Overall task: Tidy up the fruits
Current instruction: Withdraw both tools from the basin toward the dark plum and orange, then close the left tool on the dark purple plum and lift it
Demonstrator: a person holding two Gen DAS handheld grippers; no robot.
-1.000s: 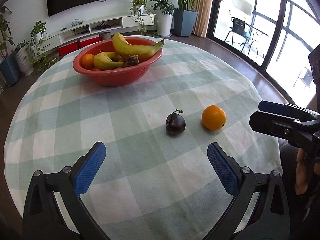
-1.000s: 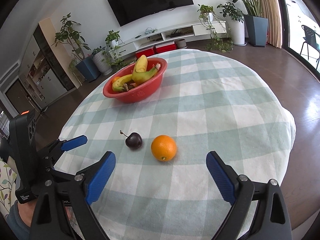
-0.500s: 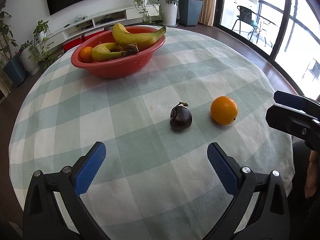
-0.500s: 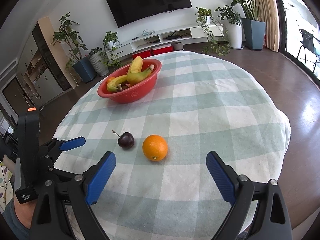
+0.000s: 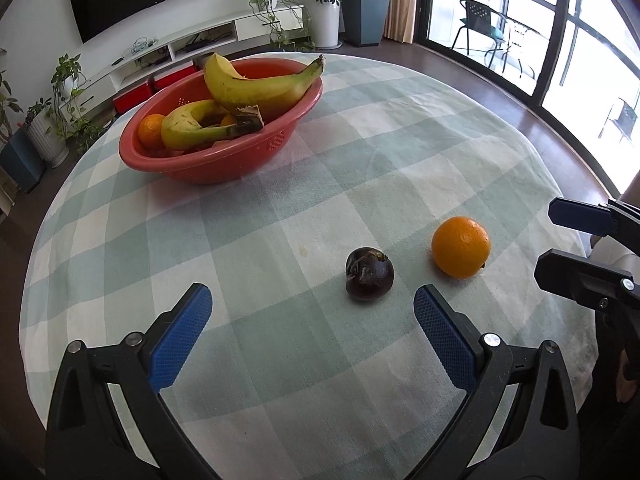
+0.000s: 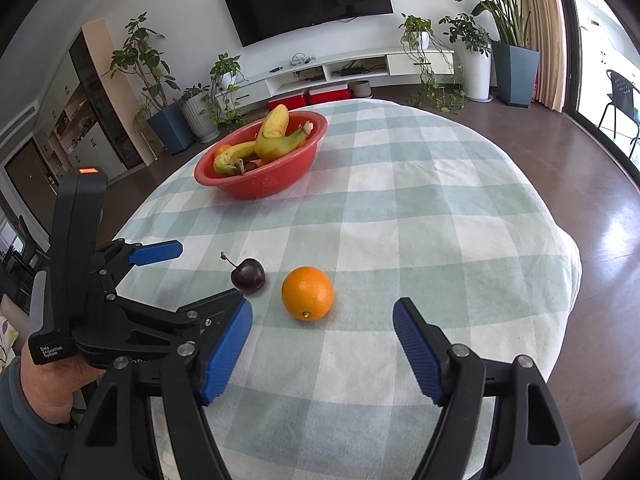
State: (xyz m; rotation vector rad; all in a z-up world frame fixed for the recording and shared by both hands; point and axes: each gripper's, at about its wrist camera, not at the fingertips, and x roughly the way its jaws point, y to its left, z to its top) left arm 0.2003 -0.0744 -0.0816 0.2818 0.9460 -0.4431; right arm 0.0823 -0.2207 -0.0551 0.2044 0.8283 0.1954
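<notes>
Fruits are spread over a round table covered by a green-and-white checked cloth. Toward eleven o'clock on the table in the left wrist view, a red bowl is seen, well apart from the loose fruit. Two bananas are piled in the bowl, one leaning on its far rim, and a small orange fruit is tucked against its left wall.

On the bare cloth, an orange is set at about two o'clock from the left gripper, whose blue-padded jaws are held wide apart with nothing between them. A dark plum is placed just beside the orange, on its nine o'clock side, the two not touching; its stem is seen pointing up in the right wrist view.

The right gripper is aimed at the orange from six o'clock. Its jaws are closing, yet they are apart and the pads press on nothing; the orange is found just ahead of the tips. A hand in a grey sleeve is seen at eight o'clock in that view.
</notes>
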